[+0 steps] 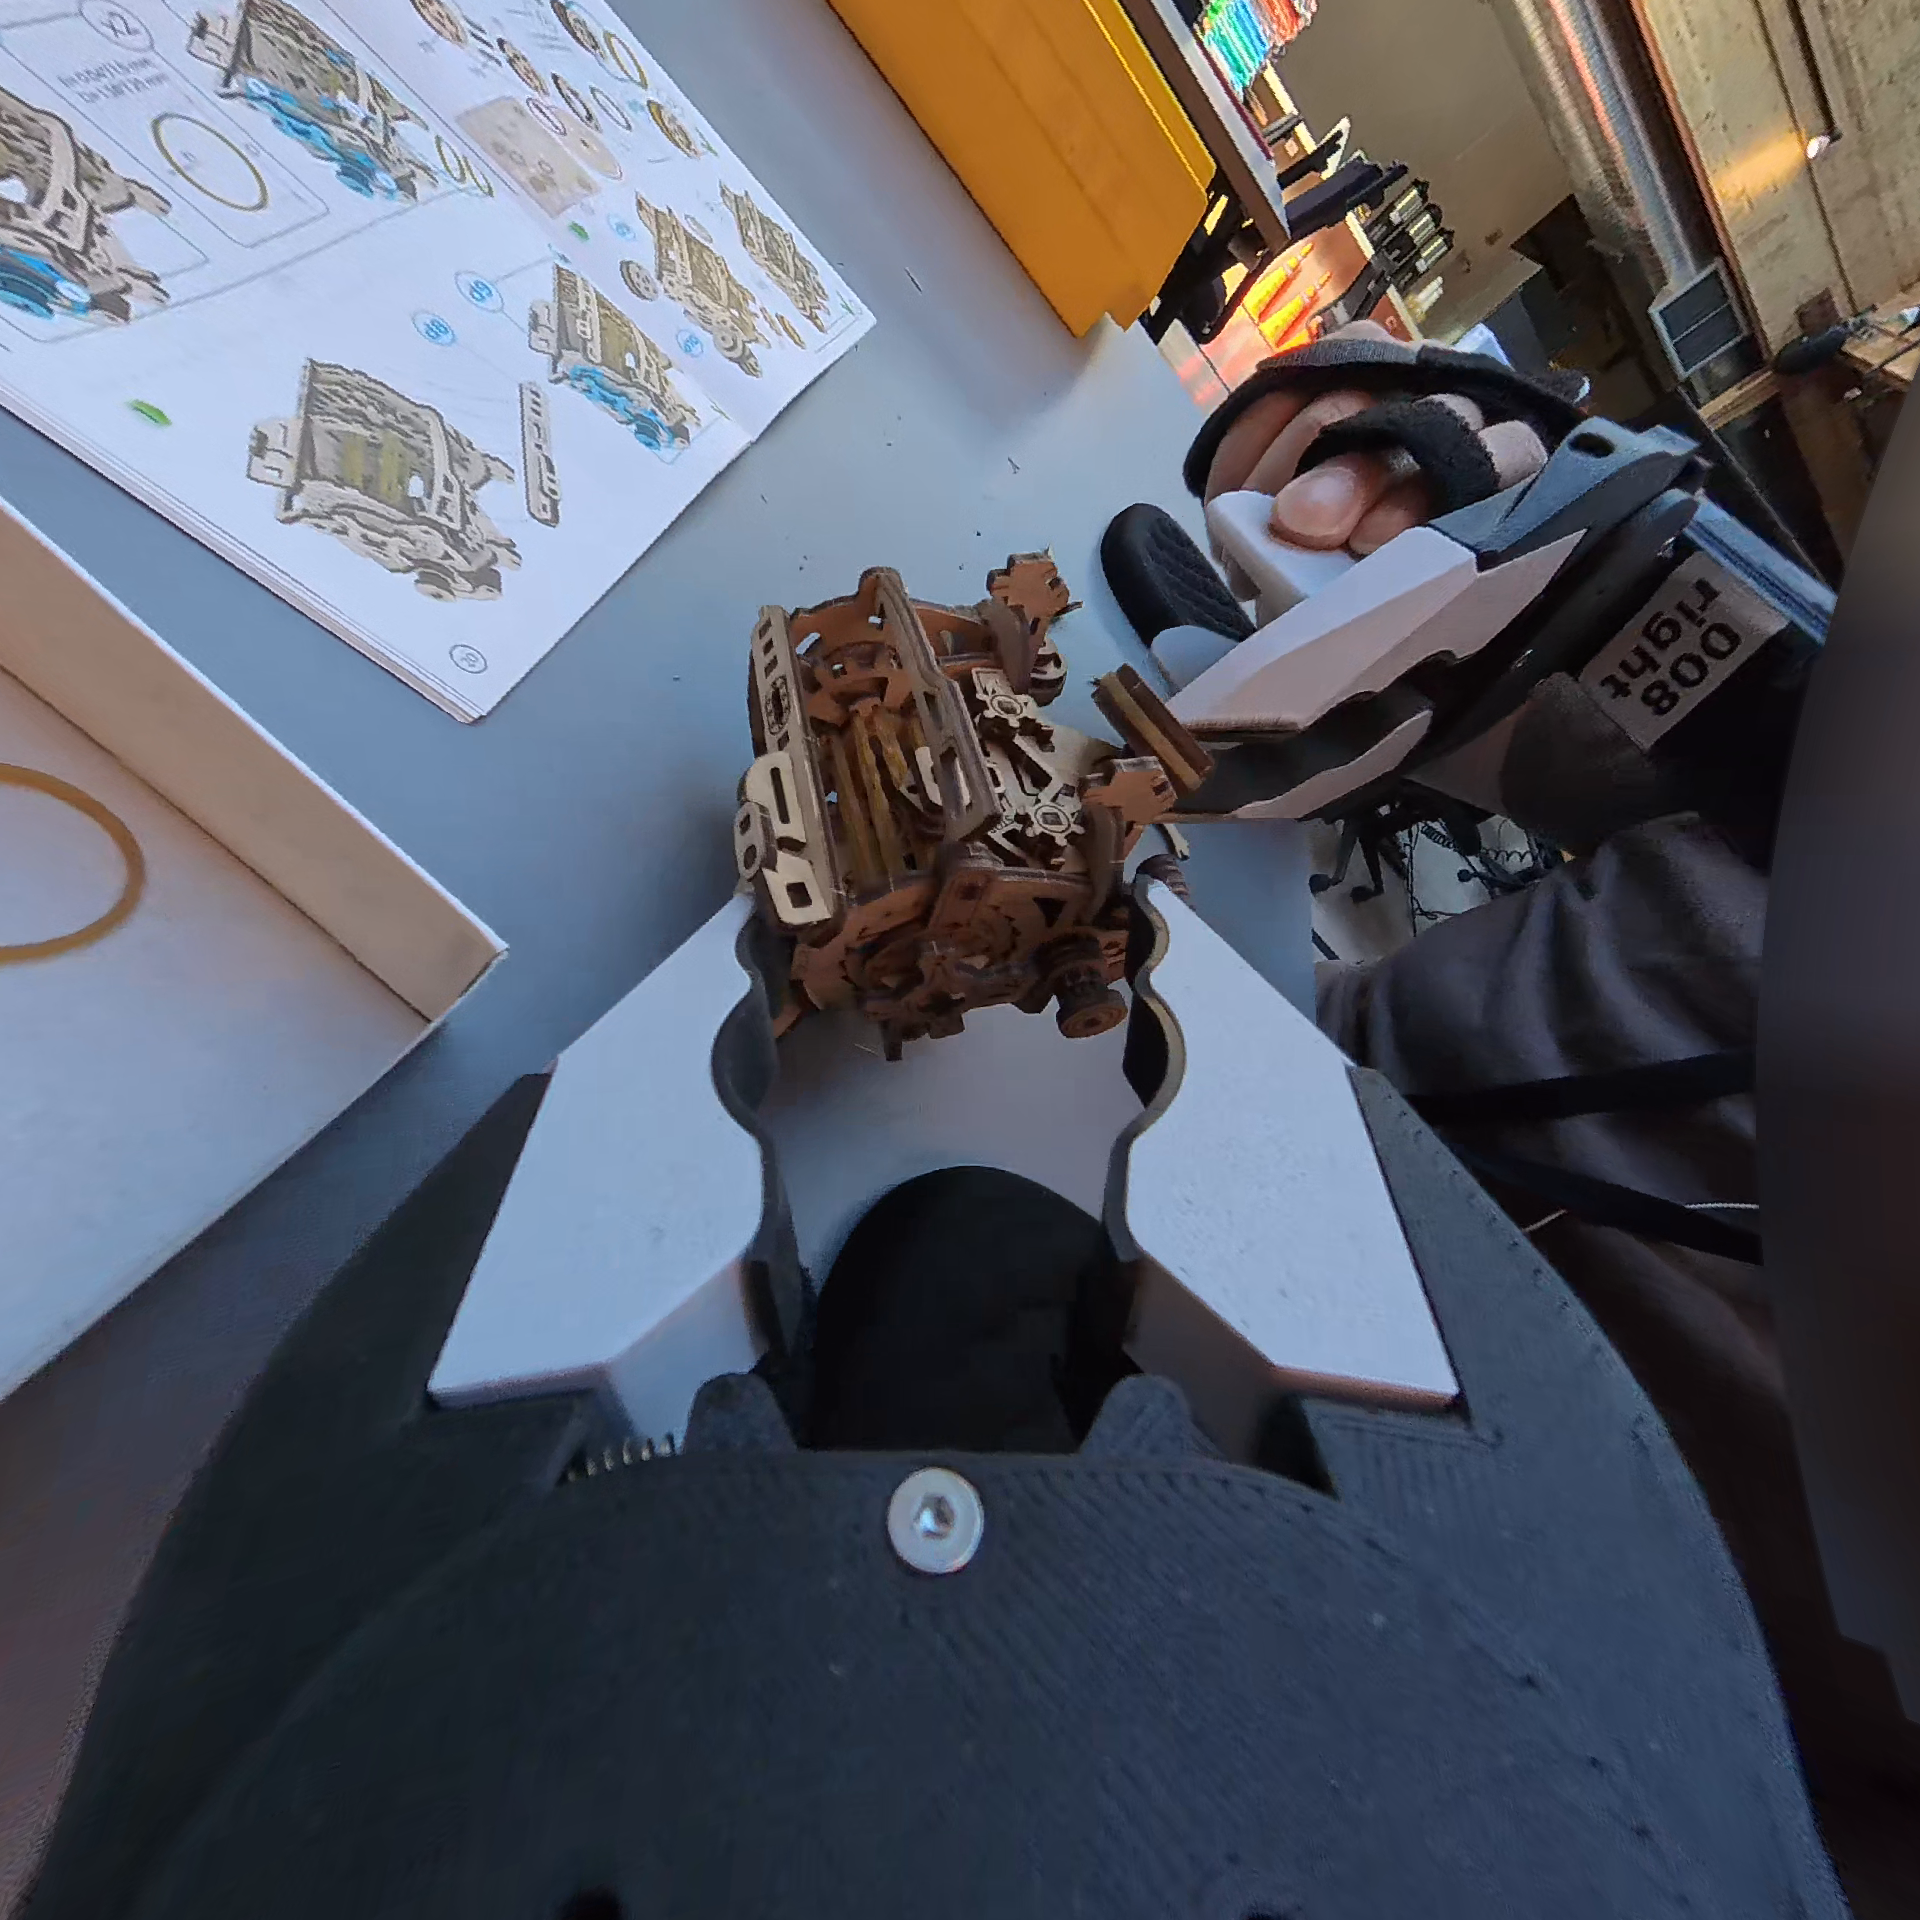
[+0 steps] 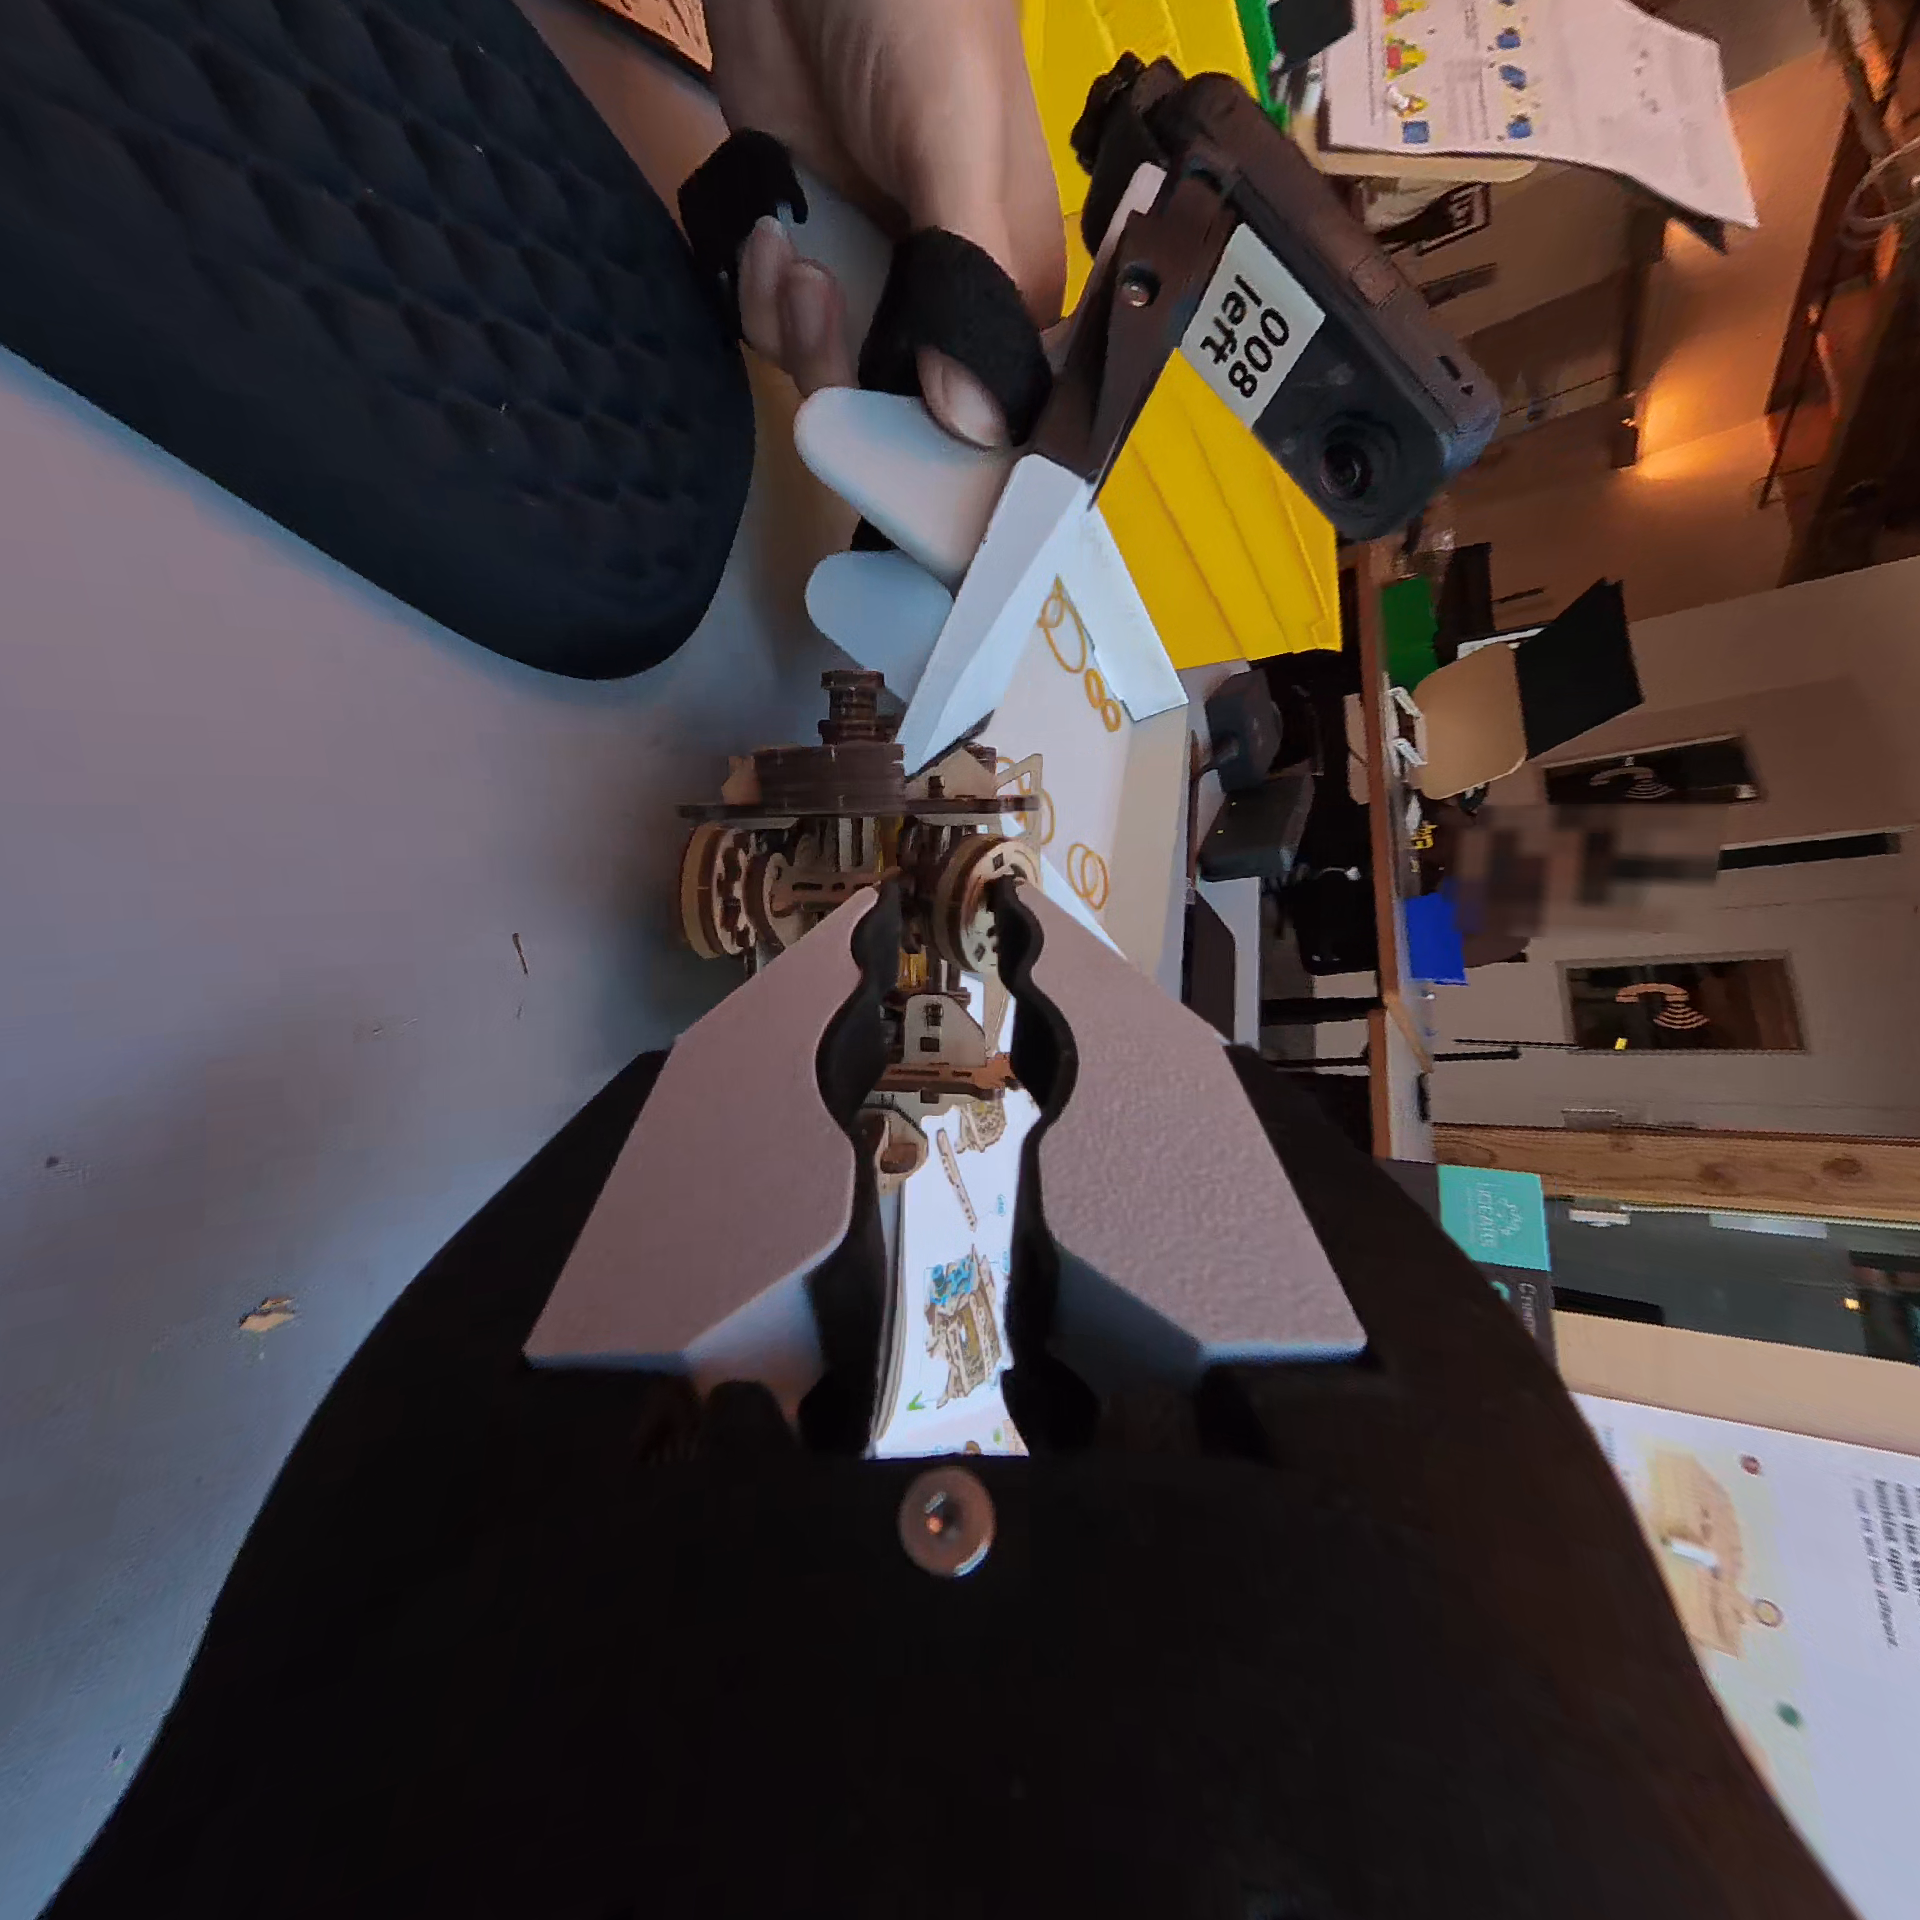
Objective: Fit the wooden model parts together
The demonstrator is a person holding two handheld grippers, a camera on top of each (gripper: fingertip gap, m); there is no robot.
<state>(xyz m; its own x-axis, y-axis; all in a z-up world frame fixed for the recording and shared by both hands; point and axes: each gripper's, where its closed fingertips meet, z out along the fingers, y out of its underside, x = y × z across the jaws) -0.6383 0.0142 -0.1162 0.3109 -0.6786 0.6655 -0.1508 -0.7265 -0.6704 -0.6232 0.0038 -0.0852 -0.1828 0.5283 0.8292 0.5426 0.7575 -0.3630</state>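
Surface: grey table [image 1: 582, 831], seen at a steep tilt in both views; workshop shelving far behind.
Left gripper [image 1: 940, 914]: clenched on the lower end of the wooden model [image 1: 894, 790], one finger against each side.
Model location: at the left fingertips, over the table near its edge; whether it rested on the table could not be told.
Right gripper [image 1: 1179, 764]: clamped on a small wooden part [image 1: 1153, 727], a stack of thin plates held at the very tips.
Deciding relation: the small part lay just beside the model's right flank, apart from it by a narrow gap, next to a cross-shaped tab [image 1: 1132, 790]. Its long axis ran slantwise across the right fingers. The right gripper was the nearer to the joint; the left served only as a vice.
Judged next move: a short push leftward into the model's side, with the part's angle likely needing correction first.
Left wrist view only: the gap between part and model, the instruction booklet [image 1: 416, 312], and a pale box [image 1: 312, 831] holding a rubber band [image 1: 130, 862].
Right wrist view only: the model's stacked discs and gear wheels edge-on; the held part was largely hidden between its own fingers.
Beyond: black pad [image 1: 1174, 582], then a yellow bin [image 1: 1039, 135].
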